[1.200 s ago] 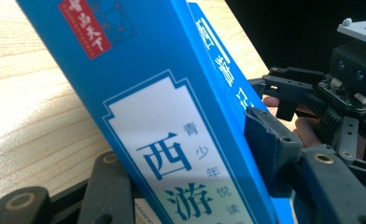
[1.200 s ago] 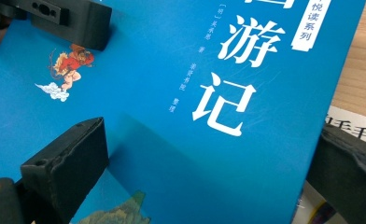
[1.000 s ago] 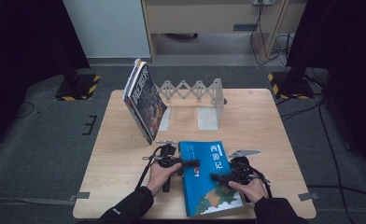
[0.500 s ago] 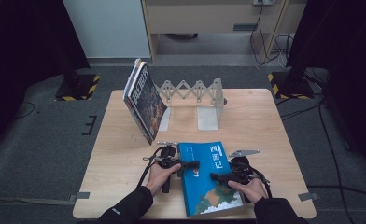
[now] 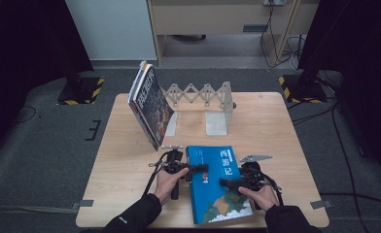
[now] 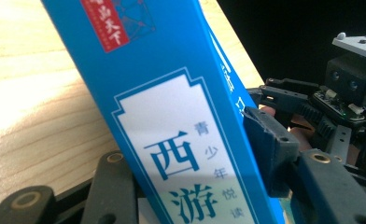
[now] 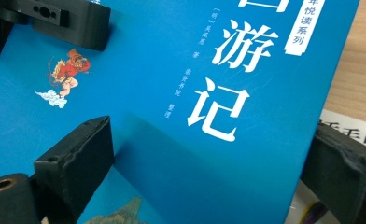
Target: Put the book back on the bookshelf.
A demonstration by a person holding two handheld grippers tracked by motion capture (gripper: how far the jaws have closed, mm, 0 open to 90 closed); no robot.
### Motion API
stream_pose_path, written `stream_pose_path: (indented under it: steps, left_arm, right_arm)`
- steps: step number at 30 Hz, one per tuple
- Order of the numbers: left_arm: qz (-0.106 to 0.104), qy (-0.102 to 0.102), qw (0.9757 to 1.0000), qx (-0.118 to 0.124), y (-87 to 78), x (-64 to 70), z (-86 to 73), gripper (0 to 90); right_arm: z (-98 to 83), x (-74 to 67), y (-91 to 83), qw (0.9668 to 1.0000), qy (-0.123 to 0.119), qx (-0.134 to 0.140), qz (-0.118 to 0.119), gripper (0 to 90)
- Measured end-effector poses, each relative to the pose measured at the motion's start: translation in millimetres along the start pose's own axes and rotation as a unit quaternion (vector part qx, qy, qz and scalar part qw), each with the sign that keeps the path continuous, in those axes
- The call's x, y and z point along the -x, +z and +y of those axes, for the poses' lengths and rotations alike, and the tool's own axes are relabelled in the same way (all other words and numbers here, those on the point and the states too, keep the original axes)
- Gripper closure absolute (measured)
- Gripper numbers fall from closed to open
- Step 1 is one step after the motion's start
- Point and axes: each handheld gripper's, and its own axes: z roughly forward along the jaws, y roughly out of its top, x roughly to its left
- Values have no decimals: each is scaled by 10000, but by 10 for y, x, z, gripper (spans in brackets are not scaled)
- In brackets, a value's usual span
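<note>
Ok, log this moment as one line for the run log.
left claw: just closing, blue book between jaws | right claw: straddles blue book, grip unclear | blue book: on table | dark book: leans by rack

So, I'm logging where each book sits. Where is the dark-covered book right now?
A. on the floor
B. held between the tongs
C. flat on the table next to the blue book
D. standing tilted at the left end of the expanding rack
D: in the high view the dark-covered book stands tilted at the left end of the expanding rack, apart from the blue book lying flat near the person.
</note>
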Motion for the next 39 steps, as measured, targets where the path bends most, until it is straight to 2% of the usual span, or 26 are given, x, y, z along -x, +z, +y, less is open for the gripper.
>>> stream_pose_path:
  steps: [5,14,16,21,26,31,36,39]
  left_arm:
    - [-56,24,10000,68,-20,40,39,519]
    - [-20,116,9999,62,-10,97,70,519]
    - [-22,63,9999,83,-19,106,71,536]
    - [-34,119,9998,163,-44,131,59,554]
    - [-105,270,9993,228,-65,179,58,562]
    - [-182,463,9984,270,-85,261,66,571]
    - [-148,534,9982,244,-83,287,82,570]
    - [-96,547,9981,251,-77,313,84,567]
  right_arm:
    - [17,1,-46,9999,-7,126,-15,136]
    - [22,-13,-77,9998,-99,152,-37,140]
    - [24,-16,-83,9998,-122,145,-34,140]
    - [29,-14,-89,9997,-167,177,7,140]
    - [46,12,-80,9990,-83,430,15,125]
    - [53,33,-94,9982,81,561,173,102]
    - [54,36,-151,9979,119,631,132,169]
    - [64,30,-167,9980,150,612,97,179]
